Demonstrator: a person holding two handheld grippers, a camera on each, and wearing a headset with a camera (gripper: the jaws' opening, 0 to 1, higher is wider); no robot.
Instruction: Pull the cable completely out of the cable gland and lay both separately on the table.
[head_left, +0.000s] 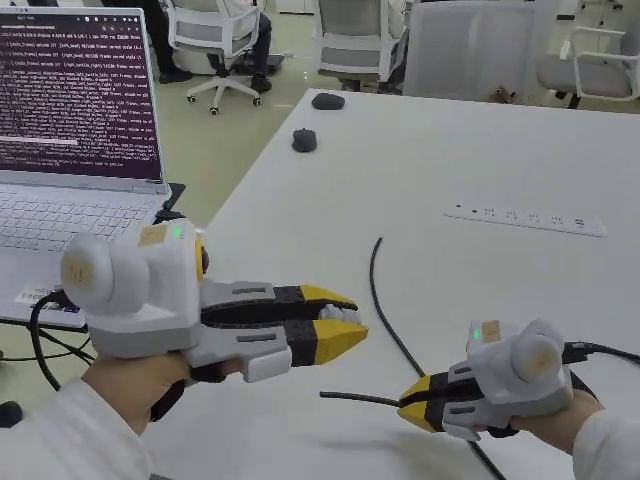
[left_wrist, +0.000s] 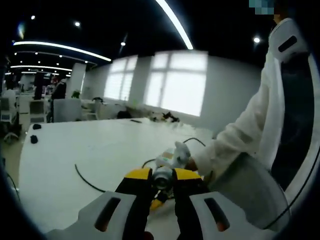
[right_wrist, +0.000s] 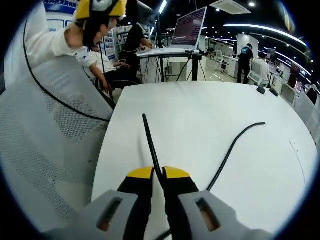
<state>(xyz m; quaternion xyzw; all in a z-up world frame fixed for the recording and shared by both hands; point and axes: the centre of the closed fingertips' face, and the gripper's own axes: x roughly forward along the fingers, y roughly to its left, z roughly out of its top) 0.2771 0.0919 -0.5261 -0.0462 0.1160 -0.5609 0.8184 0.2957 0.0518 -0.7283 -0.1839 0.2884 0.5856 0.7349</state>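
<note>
Left gripper (head_left: 357, 319) jaws are clamped on the gland (head_left: 339, 316), held above the bench (head_left: 450, 150). Right gripper (head_left: 402, 405) jaws are clamped on the cable (head_left: 372, 273) near its free end, apart from the gland.

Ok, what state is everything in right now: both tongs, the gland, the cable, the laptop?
Left tongs: shut on small silvery-white cable gland.
Right tongs: shut on thin black cable.
Cable gland: held up, no cable through it.
Black cable: one end sticks past right tongs, rest lying on white table.
Silver laptop: open, screen lit.
</note>
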